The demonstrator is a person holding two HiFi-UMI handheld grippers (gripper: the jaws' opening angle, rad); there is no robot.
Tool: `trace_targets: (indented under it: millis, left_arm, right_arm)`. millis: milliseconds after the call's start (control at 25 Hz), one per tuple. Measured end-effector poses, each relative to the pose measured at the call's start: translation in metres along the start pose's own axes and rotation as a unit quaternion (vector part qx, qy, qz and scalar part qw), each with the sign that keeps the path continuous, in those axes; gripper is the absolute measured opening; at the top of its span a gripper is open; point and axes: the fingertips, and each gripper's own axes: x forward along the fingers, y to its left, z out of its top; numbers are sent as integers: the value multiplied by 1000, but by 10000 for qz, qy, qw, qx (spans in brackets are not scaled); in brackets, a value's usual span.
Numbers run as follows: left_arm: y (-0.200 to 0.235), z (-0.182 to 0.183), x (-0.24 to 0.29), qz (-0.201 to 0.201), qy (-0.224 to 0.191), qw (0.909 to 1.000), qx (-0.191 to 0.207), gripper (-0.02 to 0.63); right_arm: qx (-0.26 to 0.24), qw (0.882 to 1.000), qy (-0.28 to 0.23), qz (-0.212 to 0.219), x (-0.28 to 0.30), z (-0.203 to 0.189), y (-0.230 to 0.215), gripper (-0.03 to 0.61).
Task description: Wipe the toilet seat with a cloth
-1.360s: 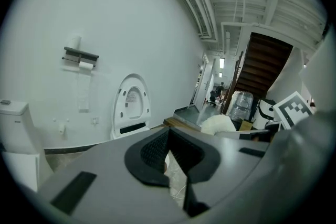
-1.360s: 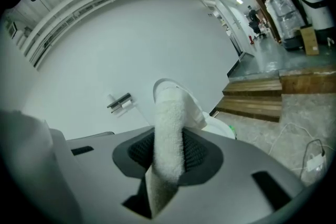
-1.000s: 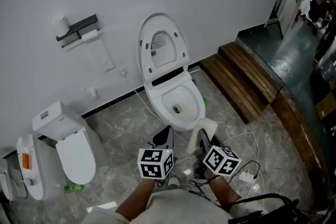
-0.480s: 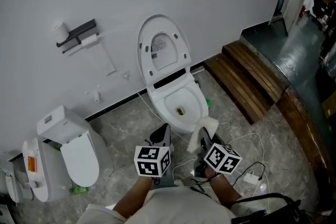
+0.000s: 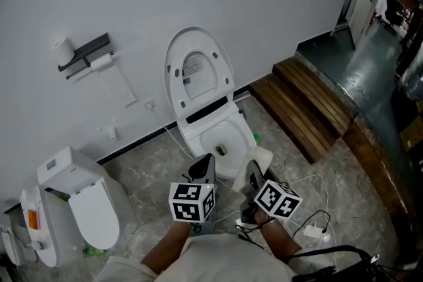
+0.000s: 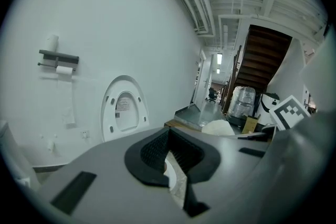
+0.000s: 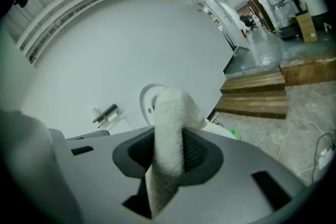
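The white toilet [image 5: 192, 135] stands against the wall, its seat and lid [image 5: 198, 69] raised; they also show in the left gripper view [image 6: 124, 113]. A cream cloth [image 5: 260, 158] hangs from my right gripper [image 5: 254, 173], which is shut on it just short of the bowl's front right rim. In the right gripper view the cloth [image 7: 170, 123] sticks up between the jaws of the right gripper [image 7: 168, 157] and hides part of the toilet. My left gripper [image 5: 203, 170] is shut with nothing in it, beside the right one and in front of the bowl; the left gripper [image 6: 170, 157] points at the raised lid.
A second white toilet [image 5: 82, 198] stands at the left. A paper holder [image 5: 82, 53] is fixed to the wall. Wooden steps [image 5: 307, 102] run along the right, with dark flooring behind. Cables and a plug [image 5: 309, 229] lie on the marble floor at my right.
Both grippers have moved forward toward the toilet. The cloth now reaches the bowl's front rim. The jaws have kept their state.
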Motion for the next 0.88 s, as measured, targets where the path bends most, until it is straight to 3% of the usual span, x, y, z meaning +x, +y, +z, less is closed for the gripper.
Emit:
trace_targets:
  millis: [240,880]
  left_arm:
    - [23,3,34,-43,126,9998,-127,-4]
    - [103,57,145,-166,281,9994,-137,-3]
  right_arm:
    - [207,9996,178,-111,39,1,-3,100]
    - [189,9989,191,-373,168,60,15,100]
